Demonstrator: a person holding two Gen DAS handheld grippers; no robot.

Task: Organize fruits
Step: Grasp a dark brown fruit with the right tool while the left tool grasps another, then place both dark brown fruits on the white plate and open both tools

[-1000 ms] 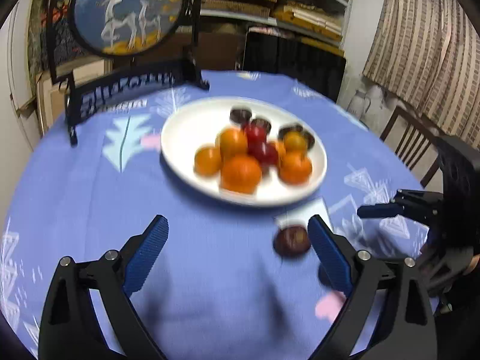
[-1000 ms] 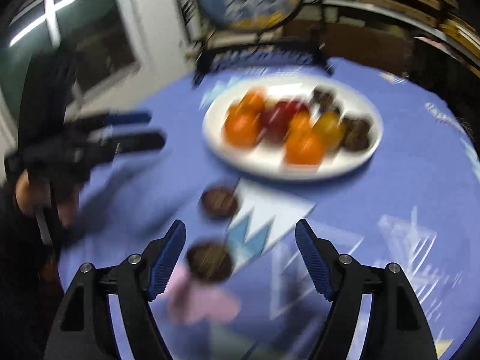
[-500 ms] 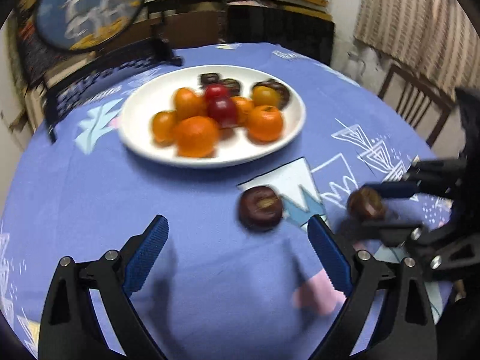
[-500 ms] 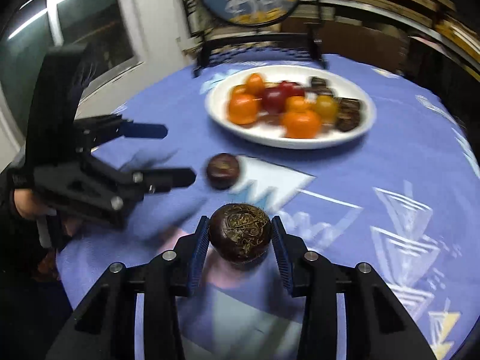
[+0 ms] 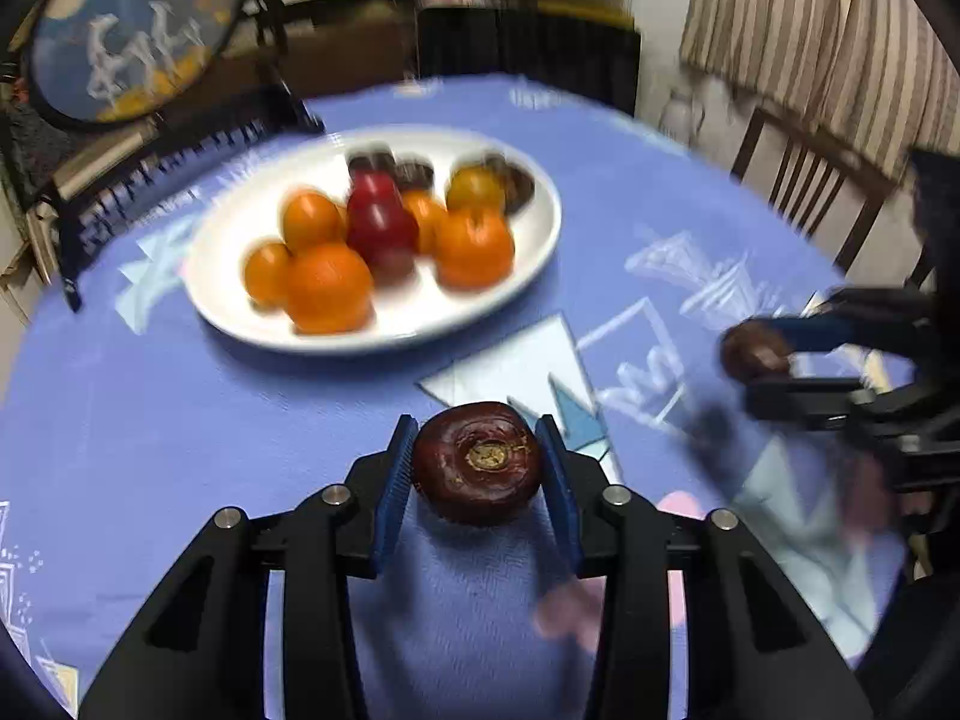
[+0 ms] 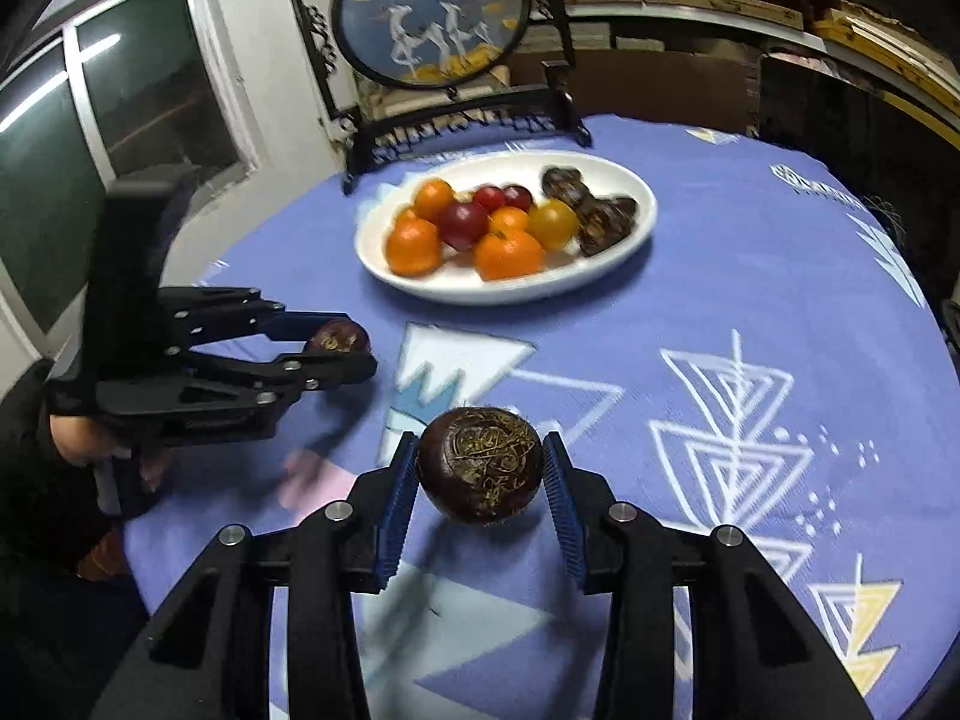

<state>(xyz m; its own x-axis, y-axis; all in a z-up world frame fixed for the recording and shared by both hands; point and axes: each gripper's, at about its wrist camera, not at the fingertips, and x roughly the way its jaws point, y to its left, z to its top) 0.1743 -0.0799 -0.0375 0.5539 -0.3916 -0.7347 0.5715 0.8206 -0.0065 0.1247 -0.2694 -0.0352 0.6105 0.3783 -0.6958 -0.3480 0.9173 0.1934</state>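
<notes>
- One round table under a blue cloth (image 6: 750,276) with white and pale triangle prints fills both views.
- One round painted screen (image 6: 429,12) on a dark stand sits at the top of the right wrist view, sharp there; in the left wrist view it is blurred in the upper left.
- One white plate (image 6: 636,222) lies above the middle of each frame. The right wrist view shows on it about five orange fruits, one yellow one, three red ones and a few dark ones at its right end; the left wrist view is too blurred to count them.
- Two grippers: the left gripper (image 5: 480,459) has just closed, and its blue pads press both sides of one dark red fruit (image 5: 477,471) at lower centre, just above the cloth.
- The right gripper (image 6: 480,468) is clenched on a second dark fruit (image 6: 480,465) marked with dry yellowish threads, at lower centre of its own view.
- Only the left wrist view shows a striped curtain (image 5: 828,42) and a wooden chair (image 5: 804,192) at the right; only the right wrist view shows a window (image 6: 120,114) at the left.
</notes>
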